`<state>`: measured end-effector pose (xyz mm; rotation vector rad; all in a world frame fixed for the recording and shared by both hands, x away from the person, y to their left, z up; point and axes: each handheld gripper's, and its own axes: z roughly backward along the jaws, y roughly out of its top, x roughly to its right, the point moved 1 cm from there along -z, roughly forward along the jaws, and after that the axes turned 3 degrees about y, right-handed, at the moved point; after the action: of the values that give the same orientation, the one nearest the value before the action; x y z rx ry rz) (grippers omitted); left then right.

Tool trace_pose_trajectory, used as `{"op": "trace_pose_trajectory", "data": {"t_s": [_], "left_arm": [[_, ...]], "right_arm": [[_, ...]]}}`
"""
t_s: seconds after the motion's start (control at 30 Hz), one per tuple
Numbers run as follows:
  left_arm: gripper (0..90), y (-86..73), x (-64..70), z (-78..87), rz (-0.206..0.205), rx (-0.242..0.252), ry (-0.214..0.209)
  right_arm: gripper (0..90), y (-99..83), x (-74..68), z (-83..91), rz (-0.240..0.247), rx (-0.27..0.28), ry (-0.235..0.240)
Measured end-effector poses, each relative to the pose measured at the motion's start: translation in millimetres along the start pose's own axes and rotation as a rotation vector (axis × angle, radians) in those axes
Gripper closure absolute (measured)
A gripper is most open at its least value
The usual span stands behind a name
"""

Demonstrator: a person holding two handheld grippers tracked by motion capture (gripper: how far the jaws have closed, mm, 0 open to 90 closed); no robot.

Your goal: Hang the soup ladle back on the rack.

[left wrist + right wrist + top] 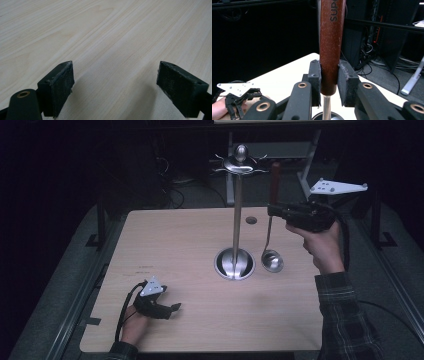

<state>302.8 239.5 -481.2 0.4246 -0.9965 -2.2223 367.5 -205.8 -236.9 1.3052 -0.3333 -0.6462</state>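
Right hand-held gripper (329, 83) clamps the ladle (271, 220) by its brown handle, upright, bowl just beside the rack (236, 210) base; left hand-held gripper (115, 87) rests spread wide on the tabletop (175, 250)

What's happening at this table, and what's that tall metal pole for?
A person holds a claw in each hand. The right claw is shut on the brown wooden handle of a ladle, held upright with its bowl low by the table, right of the stand's round base. The stand is a steel pole with hooks on top, probably for hanging utensils. The left claw rests open near the table's front edge, holding nothing.
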Motion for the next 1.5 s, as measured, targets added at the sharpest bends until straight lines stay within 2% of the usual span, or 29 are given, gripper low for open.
{"op": "trace_pose_trajectory", "data": {"t_s": [0.33, 0.53, 0.77, 1.03, 1.3, 1.5], "left_arm": [[14.0, 0.0, -0.5, 0.3, -0.01, -0.004, -0.001], [14.0, 0.1, 0.5, 0.0, -0.003, 0.001, -0.002], [14.0, 0.1, 0.7, -0.2, -0.002, 0.0, -0.004], [14.0, 0.1, 1.0, -0.7, -0.001, -0.008, -0.001], [14.0, -0.2, 1.4, 0.0, -0.012, -0.018, -0.007], [14.0, -0.1, 1.7, -0.1, -0.017, -0.021, -0.007]], "right_arm": [[74.0, 6.2, -1.4, -12.6, 0.014, -0.021, 0.01], [74.0, 6.0, -2.3, -24.7, 0.024, -0.053, 0.0], [72.6, 3.9, -3.3, -32.0, 0.036, -0.046, 0.0], [62.6, 2.8, -3.2, -27.6, 0.033, -0.06, -0.018], [56.6, -15.5, 2.3, -16.4, 0.003, -0.067, -0.025], [50.3, -31.0, 5.9, -9.5, -0.006, -0.088, -0.059]]}}
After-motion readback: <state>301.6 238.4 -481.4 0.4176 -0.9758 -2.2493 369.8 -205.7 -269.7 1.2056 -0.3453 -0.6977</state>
